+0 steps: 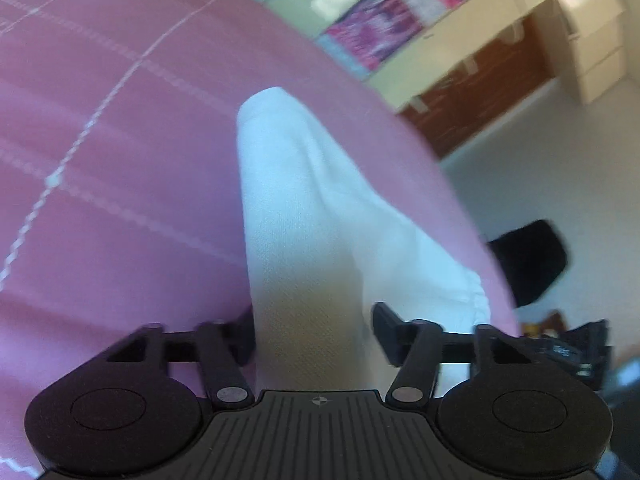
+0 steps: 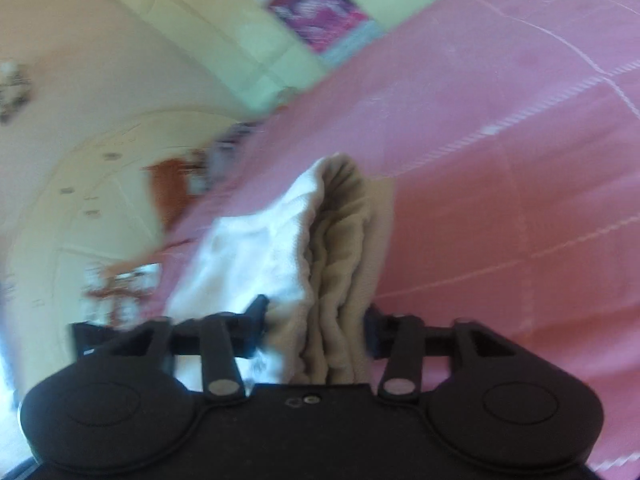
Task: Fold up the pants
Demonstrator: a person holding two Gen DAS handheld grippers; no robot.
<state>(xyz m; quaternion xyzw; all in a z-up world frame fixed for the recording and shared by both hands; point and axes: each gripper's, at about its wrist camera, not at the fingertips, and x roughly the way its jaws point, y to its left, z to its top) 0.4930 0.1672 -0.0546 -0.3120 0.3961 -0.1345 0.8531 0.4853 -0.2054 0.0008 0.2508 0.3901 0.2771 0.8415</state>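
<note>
Both grippers are clamped on the white pants. Left gripper [image 1: 312, 330] sits at the bottom centre of its view, jaws pressed on a long fold of pants [image 1: 288, 208] that runs up to mid-frame over the pink bedspread [image 1: 120, 160]; a dark object [image 1: 528, 260] lies on the floor at right. Right gripper [image 2: 316, 328], bottom centre, pinches bunched layers of the pants [image 2: 320, 248], with the bedspread [image 2: 500, 160] filling the right of the frame.
</note>
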